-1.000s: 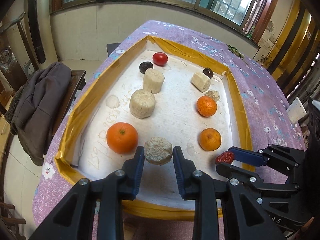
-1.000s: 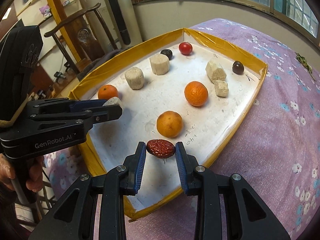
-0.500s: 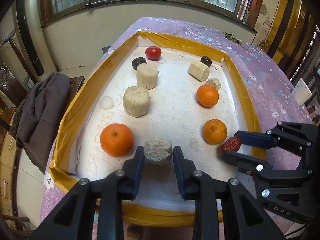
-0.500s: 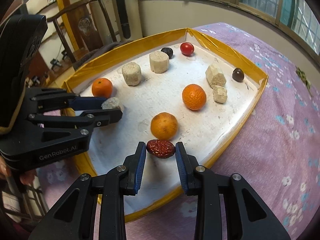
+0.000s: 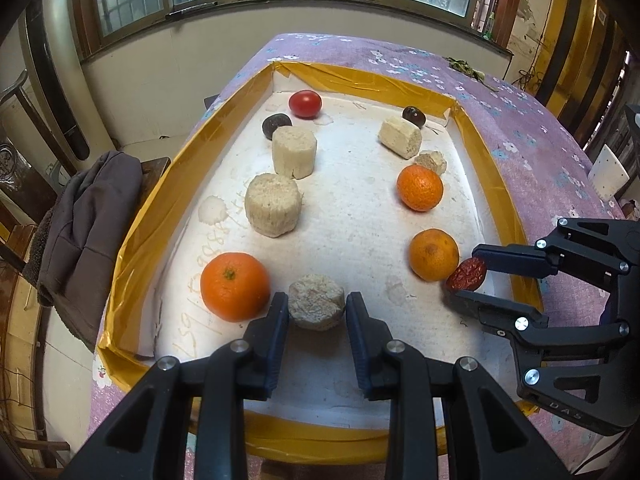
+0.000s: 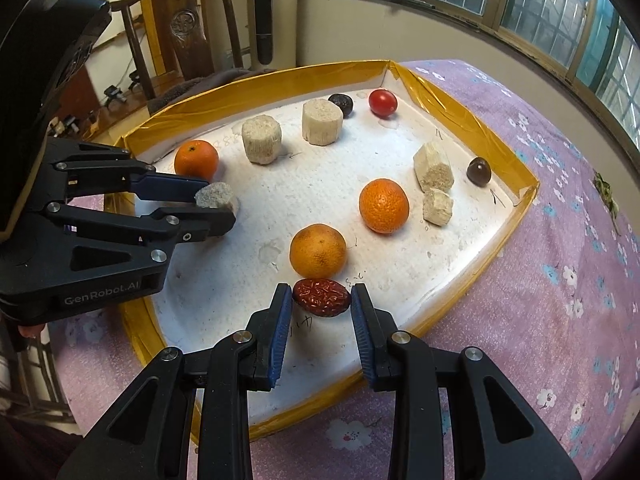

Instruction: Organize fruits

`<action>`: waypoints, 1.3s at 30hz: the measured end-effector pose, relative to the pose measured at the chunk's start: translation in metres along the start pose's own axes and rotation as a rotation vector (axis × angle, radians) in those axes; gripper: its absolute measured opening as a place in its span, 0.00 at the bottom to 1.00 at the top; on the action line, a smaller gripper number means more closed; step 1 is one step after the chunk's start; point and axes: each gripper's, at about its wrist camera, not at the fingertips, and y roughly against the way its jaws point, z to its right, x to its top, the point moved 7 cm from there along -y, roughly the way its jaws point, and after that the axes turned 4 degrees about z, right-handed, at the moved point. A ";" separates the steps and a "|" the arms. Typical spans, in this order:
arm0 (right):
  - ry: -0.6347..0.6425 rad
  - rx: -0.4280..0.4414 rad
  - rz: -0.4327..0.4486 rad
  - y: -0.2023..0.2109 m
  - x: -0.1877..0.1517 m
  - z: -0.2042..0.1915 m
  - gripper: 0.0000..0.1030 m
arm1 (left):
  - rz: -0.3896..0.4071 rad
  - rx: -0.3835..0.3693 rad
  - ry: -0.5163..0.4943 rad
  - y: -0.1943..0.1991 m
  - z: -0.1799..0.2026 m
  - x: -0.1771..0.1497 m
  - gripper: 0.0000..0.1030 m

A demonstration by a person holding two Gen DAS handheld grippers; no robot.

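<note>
Over the tray [image 6: 460,80], right gripper [image 6: 322,304] clamps red date [image 6: 322,297]; left gripper [image 5: 317,308] clamps pale chunk [image 5: 316,300]

- Left wrist view looks forward and down along its hand-held gripper [image 5: 317,312], close above the tray's [image 5: 160,216] near edge.
- Right wrist view does likewise over its hand-held gripper [image 6: 321,303] from the tray's [image 6: 448,84] opposite side.
- Both share the tray and each other's fingers.

The chair [image 6: 188,20] is partly hidden behind the left tongs [image 6: 224,210], its seat unseen
</note>
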 end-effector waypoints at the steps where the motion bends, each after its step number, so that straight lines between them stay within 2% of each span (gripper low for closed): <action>1: -0.006 0.004 0.005 0.001 0.000 0.001 0.29 | 0.000 -0.003 0.001 0.000 0.000 0.000 0.32; 6: -0.010 -0.008 0.007 0.001 0.000 0.000 0.30 | -0.004 -0.013 -0.007 0.000 0.003 0.000 0.45; 11: -0.035 -0.020 0.011 0.005 0.001 0.001 0.30 | 0.002 -0.007 -0.034 0.000 0.005 -0.002 0.46; 17: -0.095 -0.061 0.052 0.026 -0.002 0.005 0.30 | -0.006 -0.035 -0.032 0.001 0.004 -0.001 0.49; 21: -0.188 -0.094 0.087 0.046 -0.005 0.016 0.36 | 0.005 -0.039 -0.036 0.006 0.005 -0.002 0.60; 26: -0.290 -0.104 0.103 0.065 -0.016 0.031 0.39 | 0.052 -0.003 -0.037 0.017 0.011 -0.002 0.75; 31: -0.316 -0.138 0.136 0.088 -0.028 0.042 0.54 | 0.099 0.016 0.048 0.035 0.021 -0.004 0.86; 33: -0.323 -0.152 0.155 0.099 -0.033 0.044 0.69 | 0.114 0.021 0.086 0.042 0.026 -0.006 0.88; 34: -0.327 -0.161 0.174 0.106 -0.036 0.045 0.73 | 0.120 0.030 0.103 0.044 0.029 -0.008 0.88; 39: -0.340 -0.184 0.217 0.126 -0.045 0.049 0.78 | 0.158 0.102 0.167 0.063 0.040 -0.019 0.90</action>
